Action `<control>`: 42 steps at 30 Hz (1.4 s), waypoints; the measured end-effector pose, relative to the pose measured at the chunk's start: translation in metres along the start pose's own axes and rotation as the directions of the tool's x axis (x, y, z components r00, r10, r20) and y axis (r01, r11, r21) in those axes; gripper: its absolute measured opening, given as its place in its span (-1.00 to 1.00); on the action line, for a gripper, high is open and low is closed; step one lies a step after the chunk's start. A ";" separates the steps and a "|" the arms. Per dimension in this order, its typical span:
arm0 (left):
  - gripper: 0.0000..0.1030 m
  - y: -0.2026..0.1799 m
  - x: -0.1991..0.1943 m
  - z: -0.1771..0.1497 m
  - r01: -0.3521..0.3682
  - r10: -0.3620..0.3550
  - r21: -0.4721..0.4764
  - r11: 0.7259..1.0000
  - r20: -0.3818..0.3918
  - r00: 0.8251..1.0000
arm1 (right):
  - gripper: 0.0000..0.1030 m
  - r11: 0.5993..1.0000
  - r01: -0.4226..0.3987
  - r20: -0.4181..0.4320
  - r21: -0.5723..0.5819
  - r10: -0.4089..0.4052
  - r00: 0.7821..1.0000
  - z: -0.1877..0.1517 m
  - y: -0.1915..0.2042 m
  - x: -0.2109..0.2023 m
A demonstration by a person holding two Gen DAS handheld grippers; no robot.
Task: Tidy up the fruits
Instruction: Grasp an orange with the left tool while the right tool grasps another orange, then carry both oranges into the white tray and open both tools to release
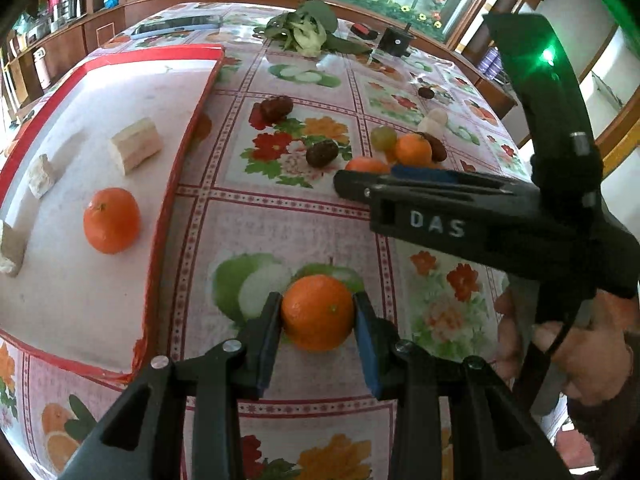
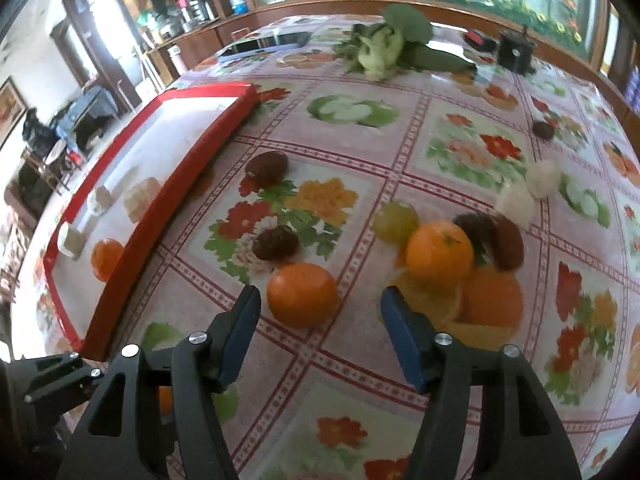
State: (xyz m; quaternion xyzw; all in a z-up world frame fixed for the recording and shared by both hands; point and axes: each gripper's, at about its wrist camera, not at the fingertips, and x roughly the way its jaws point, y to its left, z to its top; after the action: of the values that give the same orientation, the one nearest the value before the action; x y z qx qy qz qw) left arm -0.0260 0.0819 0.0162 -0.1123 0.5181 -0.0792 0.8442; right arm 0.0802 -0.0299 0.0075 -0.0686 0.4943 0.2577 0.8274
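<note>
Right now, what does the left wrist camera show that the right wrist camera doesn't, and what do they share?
Only the left wrist view shows the left gripper shut on an orange, and the right gripper seen from the side. Only the right wrist view shows the right gripper open from behind, with a loose orange just ahead of it. Both show the red tray holding one orange, the dark dates and the leafy greens.

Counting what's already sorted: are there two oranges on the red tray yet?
No, the left wrist view shows only one orange on the red tray, lying beside pale cut chunks.
</note>
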 end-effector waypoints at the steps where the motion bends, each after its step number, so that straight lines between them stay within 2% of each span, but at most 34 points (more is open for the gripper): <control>1: -0.26 0.000 0.000 0.000 0.003 -0.003 0.003 1.000 0.000 1.000 | -0.30 1.000 -0.006 0.000 -0.008 0.006 1.000 -0.001 0.001 -0.001; 2: -0.26 0.000 0.000 0.000 0.006 -0.006 0.007 1.000 0.001 1.000 | -0.36 1.000 -0.013 -0.004 -0.005 0.013 1.000 -0.001 0.002 -0.002; 8: -0.25 0.001 0.000 0.002 0.031 -0.032 0.022 0.999 0.010 0.999 | -0.36 0.999 0.037 -0.003 0.002 -0.037 0.999 -0.018 0.000 -0.018; 23: -0.25 -0.026 0.006 0.010 0.068 -0.069 0.114 0.991 0.007 0.998 | -0.35 0.983 0.102 0.011 0.150 -0.105 0.994 -0.059 -0.035 -0.056; 33: -0.25 -0.022 -0.008 0.015 0.054 -0.059 0.118 0.992 0.042 0.997 | -0.35 0.988 0.094 0.020 0.126 -0.097 0.995 -0.054 -0.018 -0.055; 42: -0.26 0.012 -0.034 0.019 0.001 -0.008 0.060 0.998 0.106 0.994 | -0.35 0.998 0.047 0.038 0.049 -0.049 0.998 -0.034 0.019 -0.049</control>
State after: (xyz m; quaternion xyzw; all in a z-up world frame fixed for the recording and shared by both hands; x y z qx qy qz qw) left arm -0.0241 0.1037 0.0502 -0.0925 0.4696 -0.0904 0.8734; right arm 0.0258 -0.0437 0.0350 -0.0552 0.4822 0.2270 0.8443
